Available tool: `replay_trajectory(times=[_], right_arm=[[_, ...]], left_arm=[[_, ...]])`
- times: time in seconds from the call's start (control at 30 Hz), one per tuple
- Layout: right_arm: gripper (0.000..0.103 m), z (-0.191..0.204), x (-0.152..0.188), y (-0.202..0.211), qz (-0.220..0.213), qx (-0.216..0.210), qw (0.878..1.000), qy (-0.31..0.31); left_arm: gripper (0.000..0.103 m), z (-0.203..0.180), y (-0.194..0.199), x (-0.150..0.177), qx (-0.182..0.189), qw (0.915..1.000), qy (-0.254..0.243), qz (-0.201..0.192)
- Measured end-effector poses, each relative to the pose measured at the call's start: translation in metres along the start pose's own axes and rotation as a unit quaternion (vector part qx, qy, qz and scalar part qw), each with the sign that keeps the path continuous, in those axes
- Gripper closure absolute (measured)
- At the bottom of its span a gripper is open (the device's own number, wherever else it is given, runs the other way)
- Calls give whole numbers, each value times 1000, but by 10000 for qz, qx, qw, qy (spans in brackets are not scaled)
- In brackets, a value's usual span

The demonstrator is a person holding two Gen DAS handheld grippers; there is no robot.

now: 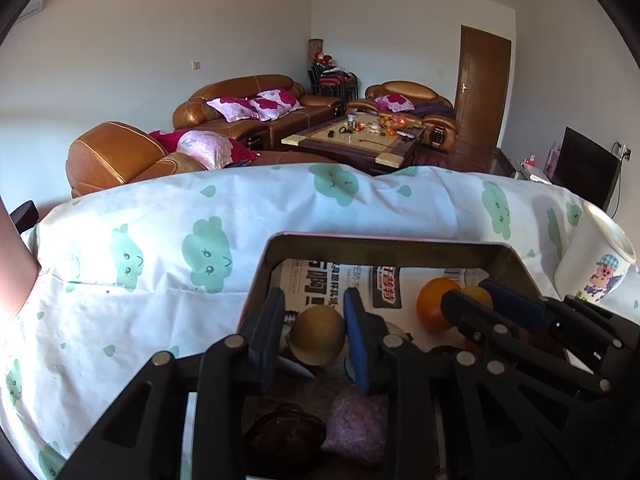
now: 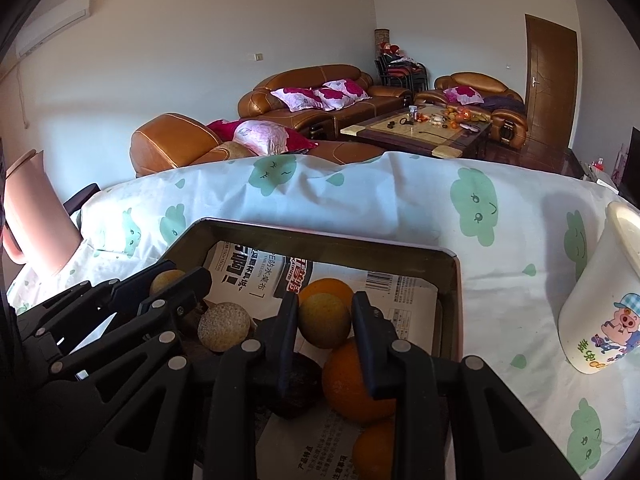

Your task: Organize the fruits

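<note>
A dark metal tray lined with printed paper sits on the cloud-print cloth and holds several fruits. My left gripper is shut on a round tan-brown fruit over the tray. My right gripper is shut on a yellow-green citrus; it also shows in the left wrist view. An orange lies under the right gripper, another orange behind it. A rough tan fruit lies left of it. A dark purple fruit and a pink foam-wrapped item lie near.
A white cartoon-pig mug stands on the cloth right of the tray, also in the left wrist view. A pink container stands at the left. Sofas and a cluttered coffee table lie beyond the table edge.
</note>
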State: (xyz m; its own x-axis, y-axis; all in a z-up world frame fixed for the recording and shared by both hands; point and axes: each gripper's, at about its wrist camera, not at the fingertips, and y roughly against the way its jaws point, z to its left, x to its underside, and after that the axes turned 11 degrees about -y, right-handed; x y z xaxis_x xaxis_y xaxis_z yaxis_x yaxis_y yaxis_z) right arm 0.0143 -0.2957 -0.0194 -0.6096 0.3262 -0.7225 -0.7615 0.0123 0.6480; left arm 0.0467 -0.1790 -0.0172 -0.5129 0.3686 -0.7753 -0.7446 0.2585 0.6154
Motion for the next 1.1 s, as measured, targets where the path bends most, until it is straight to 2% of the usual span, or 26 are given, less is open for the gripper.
replay_trajectory(times=[0.07,0.13,0.23,0.27,0.3,0.37,0.4,0.47,0.5,0.53,0.73,0.9,1.1], right_arm=[[72,0,-1,4,-82,31,10000,40],[72,-1,-2,9,-180,20,9998,41],[70,-8,-5,18,-339,-69,9994,-77],[68,-9,-5,20,-388,-110,9991,-135],[62,-12,-6,21,-435,-137,9988,-202],[52,-16,-6,24,-504,-209,9979,-337],[47,-18,-7,25,-544,-256,9973,-420],[39,-22,-8,28,-621,-391,9956,-576],[30,-23,-8,30,-675,-463,9946,-635],[25,-23,-7,32,-753,-520,9936,-669],[25,-12,5,55,-1529,-211,9867,-504],[25,-6,16,67,-1824,56,9812,-622],[25,4,36,93,-2311,447,9707,-486]], left_arm=[[61,1,5,1,-104,9999,15,-116],[43,1,13,2,-255,9994,28,-234],[25,7,25,2,-532,9977,85,-401],[21,8,29,3,-635,9968,111,-467],[19,11,33,3,-729,9959,143,-523],[9,20,39,5,-889,9940,244,-587],[1,25,42,7,-933,9932,319,-626],[0,35,47,9,-855,9929,441,-695],[0,37,49,11,-805,9934,467,-674],[0,39,51,13,-778,9938,461,-644],[0,42,65,27,-859,9926,463,-721],[0,42,72,37,-940,9914,435,-799],[0,36,84,43,-1103,9890,241,-956]])
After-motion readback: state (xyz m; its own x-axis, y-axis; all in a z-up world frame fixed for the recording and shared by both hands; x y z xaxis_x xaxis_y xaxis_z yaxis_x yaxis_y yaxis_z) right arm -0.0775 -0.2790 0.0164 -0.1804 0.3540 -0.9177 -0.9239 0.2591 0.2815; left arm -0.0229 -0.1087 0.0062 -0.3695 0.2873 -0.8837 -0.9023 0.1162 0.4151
